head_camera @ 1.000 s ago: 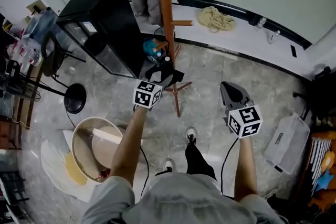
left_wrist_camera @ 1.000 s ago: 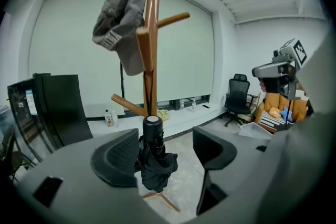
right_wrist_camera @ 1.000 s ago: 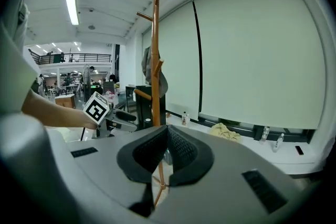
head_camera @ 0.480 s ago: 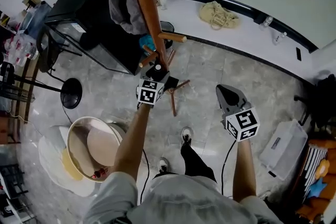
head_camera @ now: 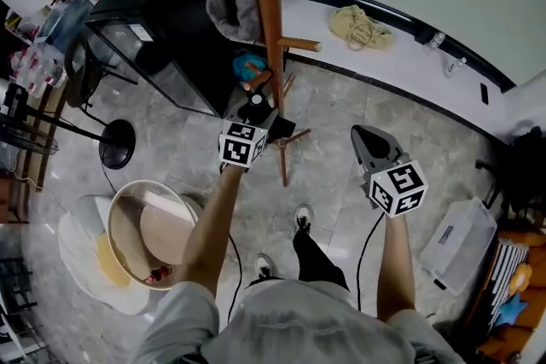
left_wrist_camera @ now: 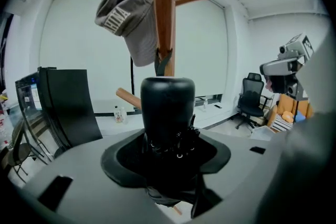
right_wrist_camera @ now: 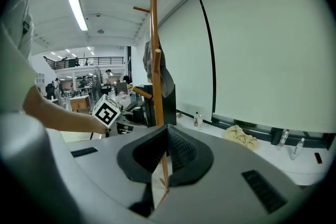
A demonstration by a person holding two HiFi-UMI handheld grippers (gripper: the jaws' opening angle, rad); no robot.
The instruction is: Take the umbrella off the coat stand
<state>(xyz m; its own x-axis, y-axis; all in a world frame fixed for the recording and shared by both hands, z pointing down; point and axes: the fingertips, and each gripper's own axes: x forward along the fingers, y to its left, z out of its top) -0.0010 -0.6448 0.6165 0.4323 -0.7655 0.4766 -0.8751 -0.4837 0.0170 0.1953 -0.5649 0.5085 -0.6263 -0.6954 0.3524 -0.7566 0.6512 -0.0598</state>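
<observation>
Head view, nearest first: the person's two forearms reach out over the grey marble floor, each ending in a marker cube. The right claw hangs off to the right of the coat stand, well apart from it. In the right gripper view its jaws are drawn together, the ribbed pads meet in a ridge, and nothing is between them.

The left claw is up against the lower part of the stand's wooden pole. In the left gripper view a black folded umbrella stands upright between its jaws, which are closing. The dark pads sit at both sides of the umbrella's blunt cylindrical end, with no gap visible. A strap runs from the umbrella's top up to the pole just behind it, so the umbrella is still hanging on the stand.

Higher on the pole a grey cap hangs from a peg, and a bare peg juts out to the right. A black cabinet stands left of the stand. Beyond it, a beige cloth lies on the white window ledge.
</observation>
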